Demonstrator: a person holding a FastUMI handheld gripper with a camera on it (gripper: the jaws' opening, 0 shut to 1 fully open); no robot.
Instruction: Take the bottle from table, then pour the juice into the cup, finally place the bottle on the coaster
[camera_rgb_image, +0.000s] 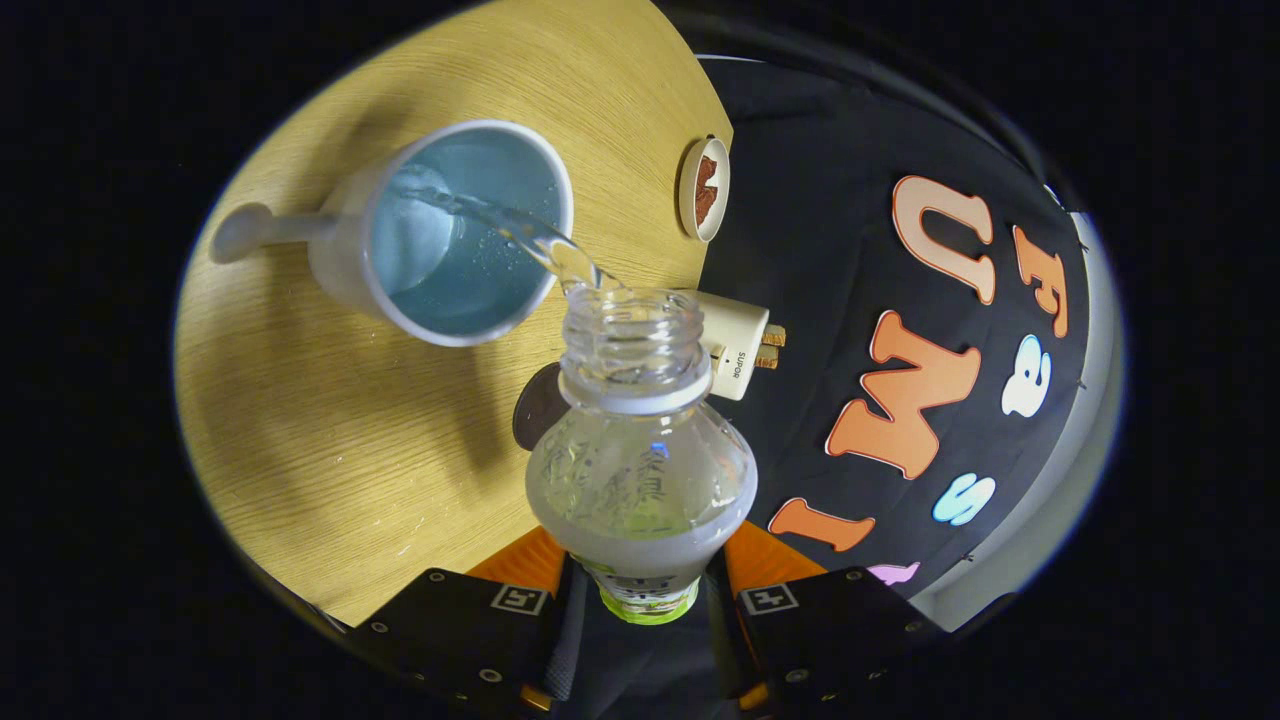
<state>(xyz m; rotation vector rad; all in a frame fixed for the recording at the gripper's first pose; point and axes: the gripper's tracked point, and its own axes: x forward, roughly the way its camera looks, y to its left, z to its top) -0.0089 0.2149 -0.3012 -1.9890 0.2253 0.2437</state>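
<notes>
We are in the middle of the second step. The bottle (640, 470) is already off the worktop (330, 440) and tilted over, and a thin clear stream runs from its open mouth into the cup (455, 235), so the taking is done and the pouring is going on. Some liquid already lies in the cup and some remains in the bottle, so we judge the pour is not finished. The last step, to place the bottle on the coaster, is not yet done.

The fingers (640, 620) are clenched on the bottle: its lower body sits between them, one finger at each side, and its neck points away from them at 12 o'clock. The cup stands beyond the bottle mouth at about 11 o'clock, its handle pointing to 9 o'clock. A dark round disc (536, 405), which we take for the coaster, lies on the worktop just behind the bottle shoulder at 10 o'clock, partly hidden by it. A small round dish (704, 188) sits at the worktop edge at 1 o'clock, and a white plug (738, 345) lies just right of the bottle neck.
</notes>
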